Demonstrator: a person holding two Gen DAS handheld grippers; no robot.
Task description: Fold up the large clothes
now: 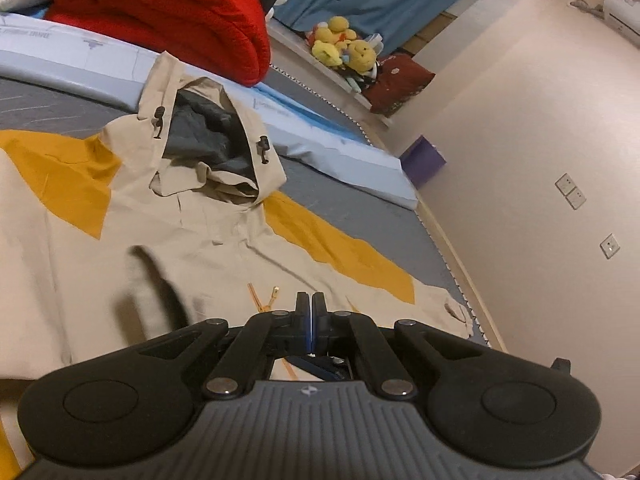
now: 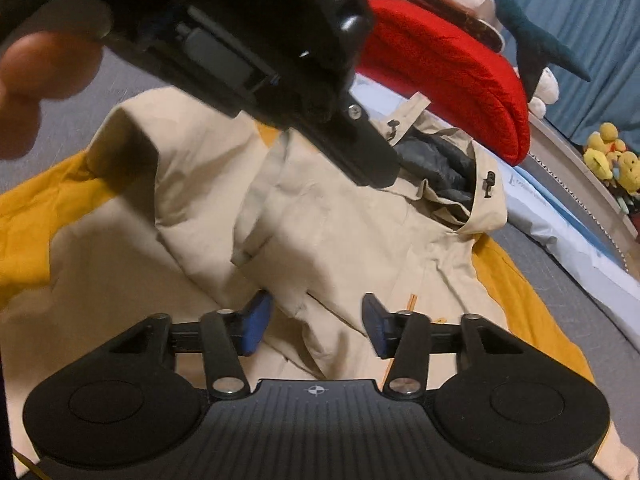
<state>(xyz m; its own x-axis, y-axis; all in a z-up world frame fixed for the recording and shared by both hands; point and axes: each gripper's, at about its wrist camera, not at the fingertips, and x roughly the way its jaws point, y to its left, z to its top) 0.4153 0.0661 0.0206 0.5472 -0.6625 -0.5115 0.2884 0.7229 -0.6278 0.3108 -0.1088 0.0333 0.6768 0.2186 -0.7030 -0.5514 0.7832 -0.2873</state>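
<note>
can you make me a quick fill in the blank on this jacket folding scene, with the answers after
1. The jacket spread on the bed is beige with panels of ____ yellow.
2. The folded blanket beyond the hood is ____.
3. The left gripper has its jaws ____.
4. The right gripper has its jaws ____, with jacket cloth lying between them.

Missing words: mustard; red; shut; open
</note>
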